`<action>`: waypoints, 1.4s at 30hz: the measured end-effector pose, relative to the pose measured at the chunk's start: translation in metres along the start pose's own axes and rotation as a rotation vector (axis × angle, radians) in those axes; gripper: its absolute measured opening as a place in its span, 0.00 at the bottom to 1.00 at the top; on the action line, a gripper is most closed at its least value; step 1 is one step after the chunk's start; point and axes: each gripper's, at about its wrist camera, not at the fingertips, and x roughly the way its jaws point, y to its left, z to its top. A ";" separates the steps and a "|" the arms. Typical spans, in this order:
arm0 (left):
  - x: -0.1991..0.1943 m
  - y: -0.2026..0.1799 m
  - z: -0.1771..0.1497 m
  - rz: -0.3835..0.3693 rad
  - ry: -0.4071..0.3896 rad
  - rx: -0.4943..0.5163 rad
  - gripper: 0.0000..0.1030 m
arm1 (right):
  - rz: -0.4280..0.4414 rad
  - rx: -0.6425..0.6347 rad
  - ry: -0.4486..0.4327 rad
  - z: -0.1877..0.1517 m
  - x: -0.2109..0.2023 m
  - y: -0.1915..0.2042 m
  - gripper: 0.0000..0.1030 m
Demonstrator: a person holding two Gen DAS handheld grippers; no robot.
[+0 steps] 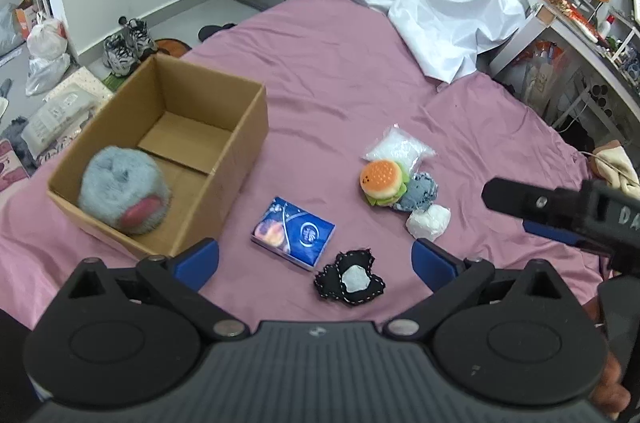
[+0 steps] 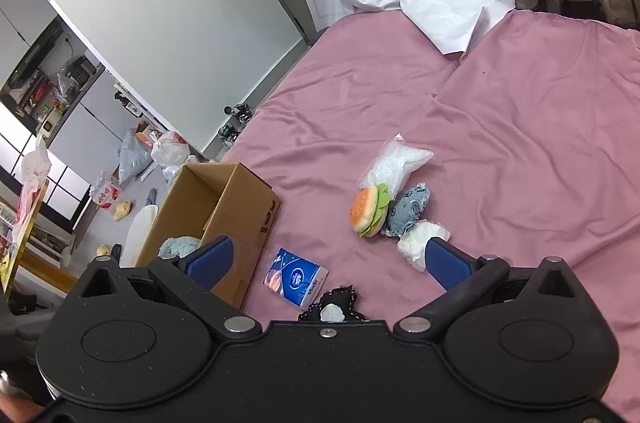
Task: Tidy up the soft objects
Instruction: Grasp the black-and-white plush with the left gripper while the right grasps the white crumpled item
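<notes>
**Count of things on the bed**

One cardboard box [image 1: 168, 143] holds one fluffy grey toy [image 1: 124, 195]. On the pink sheet [image 1: 340, 83] lie one tissue pack [image 1: 293, 233], one black cloth patch [image 1: 350, 281], one burger toy [image 1: 381, 182], one blue knitted toy [image 1: 419, 193], one clear bag [image 1: 400, 147] and one white wad [image 1: 428, 222].

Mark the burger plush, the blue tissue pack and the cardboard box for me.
Orange burger plush [image 1: 381, 179], left wrist view, top bun.
Blue tissue pack [image 1: 294, 233], left wrist view, printed top face.
Brown cardboard box [image 1: 246, 125], left wrist view, right wall.
</notes>
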 end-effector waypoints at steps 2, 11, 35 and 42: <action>0.007 -0.002 -0.003 -0.001 0.014 -0.019 0.98 | 0.003 -0.001 0.009 0.002 0.002 -0.003 1.00; 0.045 -0.012 -0.020 0.003 0.075 -0.071 0.97 | 0.019 0.072 0.069 0.007 0.023 -0.034 1.00; 0.133 -0.006 -0.037 0.020 0.208 -0.245 0.67 | -0.112 -0.072 0.138 0.004 0.067 -0.058 0.75; 0.138 -0.008 -0.036 0.053 0.207 -0.259 0.55 | -0.127 -0.133 0.171 -0.002 0.082 -0.055 0.73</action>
